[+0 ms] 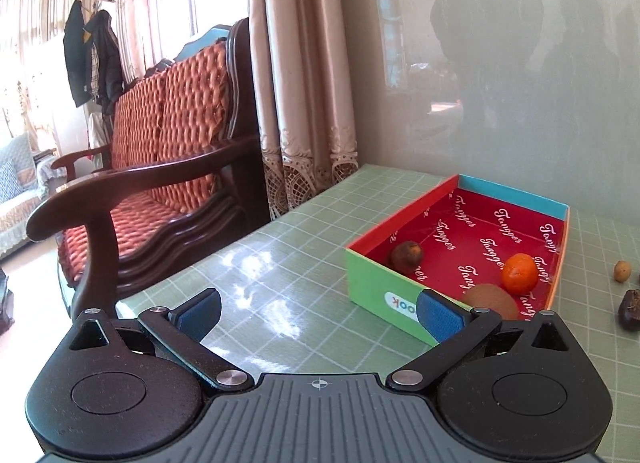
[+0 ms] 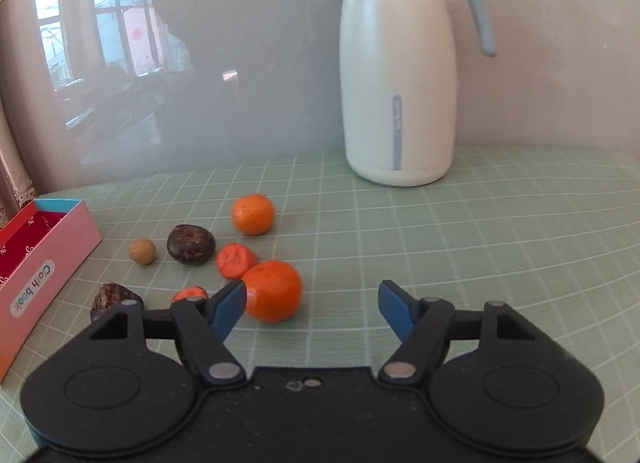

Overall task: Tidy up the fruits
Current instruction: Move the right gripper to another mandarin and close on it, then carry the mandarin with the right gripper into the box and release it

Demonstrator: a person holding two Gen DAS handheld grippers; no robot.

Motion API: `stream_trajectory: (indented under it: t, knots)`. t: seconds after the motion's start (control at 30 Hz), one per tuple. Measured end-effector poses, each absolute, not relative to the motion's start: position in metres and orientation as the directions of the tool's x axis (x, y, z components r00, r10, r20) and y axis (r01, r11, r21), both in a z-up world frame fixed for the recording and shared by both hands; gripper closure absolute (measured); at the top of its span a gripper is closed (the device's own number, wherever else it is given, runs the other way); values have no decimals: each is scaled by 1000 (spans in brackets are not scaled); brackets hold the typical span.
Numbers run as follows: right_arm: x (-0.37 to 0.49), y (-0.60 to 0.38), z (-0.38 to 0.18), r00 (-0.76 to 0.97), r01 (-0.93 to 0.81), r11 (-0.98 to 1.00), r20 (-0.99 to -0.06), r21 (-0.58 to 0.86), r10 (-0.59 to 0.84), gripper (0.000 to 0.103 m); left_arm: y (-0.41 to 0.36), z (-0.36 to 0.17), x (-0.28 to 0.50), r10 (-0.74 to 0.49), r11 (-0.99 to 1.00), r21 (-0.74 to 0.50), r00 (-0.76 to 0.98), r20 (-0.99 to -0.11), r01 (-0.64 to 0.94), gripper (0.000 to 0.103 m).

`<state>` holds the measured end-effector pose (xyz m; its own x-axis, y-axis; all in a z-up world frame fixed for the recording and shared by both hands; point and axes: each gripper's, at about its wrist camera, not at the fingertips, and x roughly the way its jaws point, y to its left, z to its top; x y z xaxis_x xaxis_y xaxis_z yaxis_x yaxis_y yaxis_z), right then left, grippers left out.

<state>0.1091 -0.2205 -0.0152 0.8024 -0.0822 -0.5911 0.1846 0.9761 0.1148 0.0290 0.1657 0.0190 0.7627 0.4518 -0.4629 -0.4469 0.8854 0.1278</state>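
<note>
In the left wrist view a shallow box with a red lining holds a tangerine, a kiwi and a dark brown fruit. My left gripper is open and empty, just short of the box's near green wall. In the right wrist view loose fruits lie on the table: a near tangerine, a far tangerine, two carrot-like orange pieces, two dark brown fruits and a small tan fruit. My right gripper is open and empty, its left finger beside the near tangerine.
A white thermos jug stands at the back of the green checked table, against a glossy wall. The box's pink side shows at the left of the right wrist view. A wooden sofa and curtains stand beyond the table's left edge.
</note>
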Motion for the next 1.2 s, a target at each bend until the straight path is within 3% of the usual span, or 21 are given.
stream_trajectory:
  t: [0.07,0.3,0.4,0.57,0.73,0.93,1.2]
  knots:
    - [117,-218,-19,792,181,975,-607,131,-65,39,166,19,28,456,884,136,762,-460,-447,0]
    - [139,-210,-24,778,147,982,-627,116,-42,44,175,19,24,471,875,130,754,-459,-467,0]
    - [142,-209,-26,777,123,979,-630,165,9,62,178,18,24,472,873,127,748,-466,-471,0]
    - [140,-201,-25,785,102,983,-620,155,16,63,180,17,22,475,871,124,747,-465,-476,0]
    - [127,-180,-2,838,46,992,-545,121,27,63,187,20,17,483,863,104,745,-459,-495,0]
    - [121,-108,22,840,-188,973,-490,138,232,63,203,19,10,526,828,86,715,-462,-554,0]
    - [138,1,28,754,-422,897,-499,130,427,63,229,16,-2,562,795,79,683,-467,-601,0]
